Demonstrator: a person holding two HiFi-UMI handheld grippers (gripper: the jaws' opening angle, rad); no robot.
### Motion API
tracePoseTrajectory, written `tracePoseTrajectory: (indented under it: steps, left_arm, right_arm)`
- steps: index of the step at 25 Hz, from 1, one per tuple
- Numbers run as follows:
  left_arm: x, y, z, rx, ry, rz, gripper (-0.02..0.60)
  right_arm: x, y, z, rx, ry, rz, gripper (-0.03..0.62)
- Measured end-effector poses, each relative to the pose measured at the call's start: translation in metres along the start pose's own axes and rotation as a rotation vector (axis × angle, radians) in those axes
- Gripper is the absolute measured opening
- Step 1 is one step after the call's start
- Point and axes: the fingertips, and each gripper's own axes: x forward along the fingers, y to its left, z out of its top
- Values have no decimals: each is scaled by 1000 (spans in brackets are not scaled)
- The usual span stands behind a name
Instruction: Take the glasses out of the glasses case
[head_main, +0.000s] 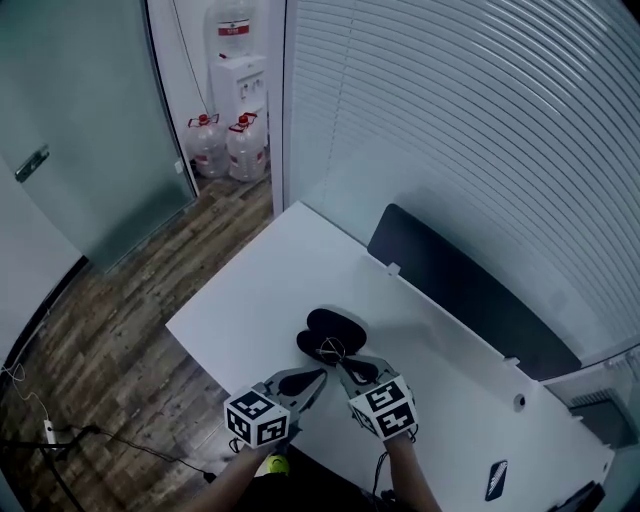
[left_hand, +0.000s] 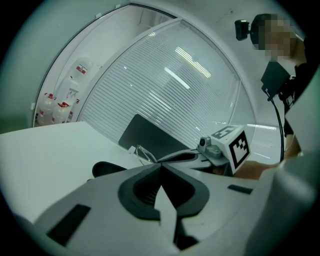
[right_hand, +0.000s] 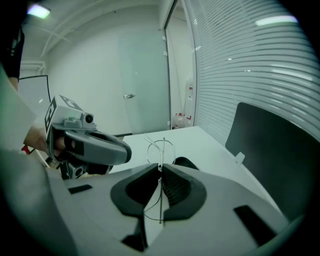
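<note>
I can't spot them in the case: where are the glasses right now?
The glasses are pinched in the right gripper, over the near edge of the black case on the white table, with the left gripper close on its left.

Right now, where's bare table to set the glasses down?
Table is bare beyond the case toward the far corner, and right of it along the divider. Crowded on its near side: left gripper, right gripper with glasses.
</note>
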Motion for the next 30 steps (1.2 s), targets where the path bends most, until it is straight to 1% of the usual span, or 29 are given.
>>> tracePoseTrajectory:
  steps: [2, 5, 9, 15, 26, 30]
  left_arm:
    - [-5, -4, 2, 10, -5, -2, 9]
    - [-14, -7, 4, 19, -12, 0, 9]
    - [-24, -12, 8, 26, -25, -1, 9]
    - [-40, -19, 10, 40, -35, -12, 8]
    - [-63, -43, 5, 69, -56, -30, 9]
    - [-69, -56, 2, 84, -77, -34, 9]
  right_arm:
    - [-7, 3, 4, 18, -26, -8, 37]
    - [-15, 10, 6, 14, -43, -22, 37]
    - [-26, 20, 8, 46, -74, -21, 37]
    - [-37, 35, 14, 66, -114, -28, 37]
    - [-63, 59, 17, 58, -170, -51, 37]
    - [-75, 70, 16, 52, -196, -50, 37]
